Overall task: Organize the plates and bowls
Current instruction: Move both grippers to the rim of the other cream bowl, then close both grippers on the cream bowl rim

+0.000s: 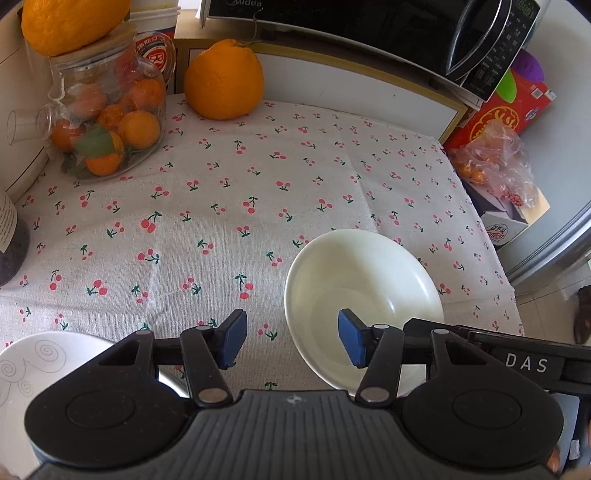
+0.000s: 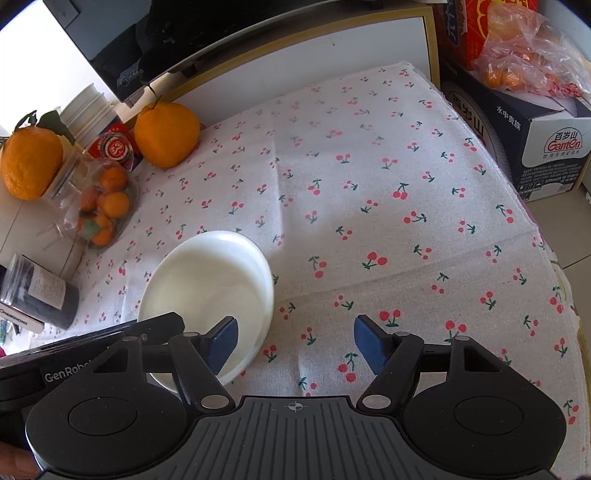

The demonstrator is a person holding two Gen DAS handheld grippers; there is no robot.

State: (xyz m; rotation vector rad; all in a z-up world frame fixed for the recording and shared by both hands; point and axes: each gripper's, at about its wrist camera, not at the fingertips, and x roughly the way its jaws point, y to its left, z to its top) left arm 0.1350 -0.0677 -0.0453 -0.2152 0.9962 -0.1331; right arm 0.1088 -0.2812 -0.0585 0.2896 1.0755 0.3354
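A white bowl [image 1: 369,280] stands on the cherry-print tablecloth [image 1: 221,221]. My left gripper [image 1: 293,339] straddles its left rim: the right blue pad hangs over the inside, the left pad outside. Neither pad presses on the rim, so the jaws are open. In the right wrist view the same bowl [image 2: 210,277] sits at lower left. My right gripper [image 2: 295,347] straddles its right rim, left pad over the inside, right pad over the cloth, also open. A white plate with grey swirls [image 1: 37,362] lies at the lower left, partly hidden by the left gripper's body.
A glass jar of small oranges [image 1: 107,122] and a big orange [image 1: 223,81] stand at the back left, below a microwave [image 1: 369,29]. A dark jar [image 2: 40,295] lies at the left. Boxes [image 2: 517,122] and a bag of fruit [image 2: 524,55] sit past the table's right edge.
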